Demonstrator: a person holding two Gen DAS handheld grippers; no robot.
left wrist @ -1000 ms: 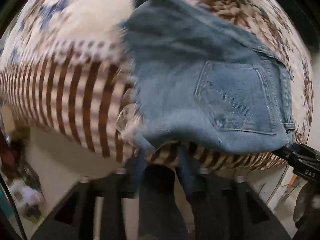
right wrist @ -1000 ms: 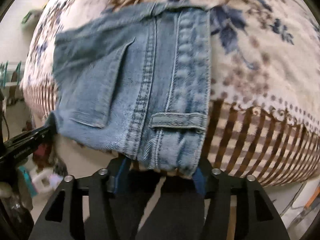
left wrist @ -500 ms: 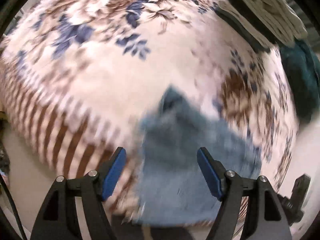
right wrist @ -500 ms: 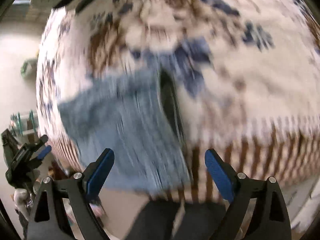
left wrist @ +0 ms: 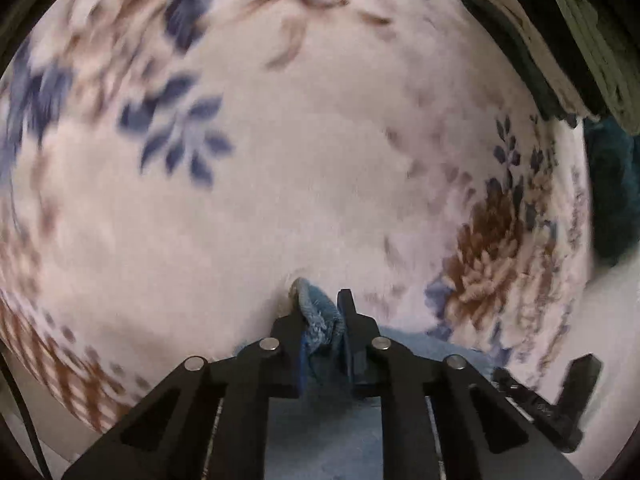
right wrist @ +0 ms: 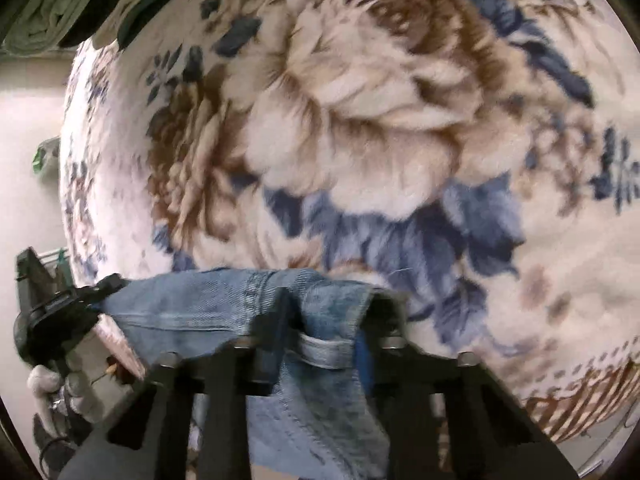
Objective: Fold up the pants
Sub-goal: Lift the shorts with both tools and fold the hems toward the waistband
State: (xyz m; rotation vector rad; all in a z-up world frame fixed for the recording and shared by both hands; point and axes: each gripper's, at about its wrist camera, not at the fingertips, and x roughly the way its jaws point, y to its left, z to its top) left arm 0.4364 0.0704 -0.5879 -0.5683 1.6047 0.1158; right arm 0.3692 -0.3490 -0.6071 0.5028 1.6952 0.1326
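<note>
The pants are light blue denim shorts [right wrist: 224, 304]. My left gripper [left wrist: 322, 304] is shut on a bunched denim edge [left wrist: 318, 314] just above the floral blanket [left wrist: 280, 168]. My right gripper [right wrist: 326, 316] is shut on the waistband by a belt loop [right wrist: 326, 352], with denim hanging below the fingers. The shorts stretch from it to the left gripper, which shows at the left edge of the right wrist view [right wrist: 60, 312]. The right gripper's tip shows at the lower right of the left wrist view [left wrist: 560, 396].
A plush blanket [right wrist: 380, 120] with brown and blue flowers covers the bed. Folded clothes [left wrist: 560, 40] are stacked at its far right corner, beside something dark teal [left wrist: 612, 188]. The bed's edge and floor [right wrist: 28, 140] lie to the left.
Half a second ago both grippers were open above the shorts lying on the blanket. Now both have shut on the denim and hold it up over the flowered part of the bed.
</note>
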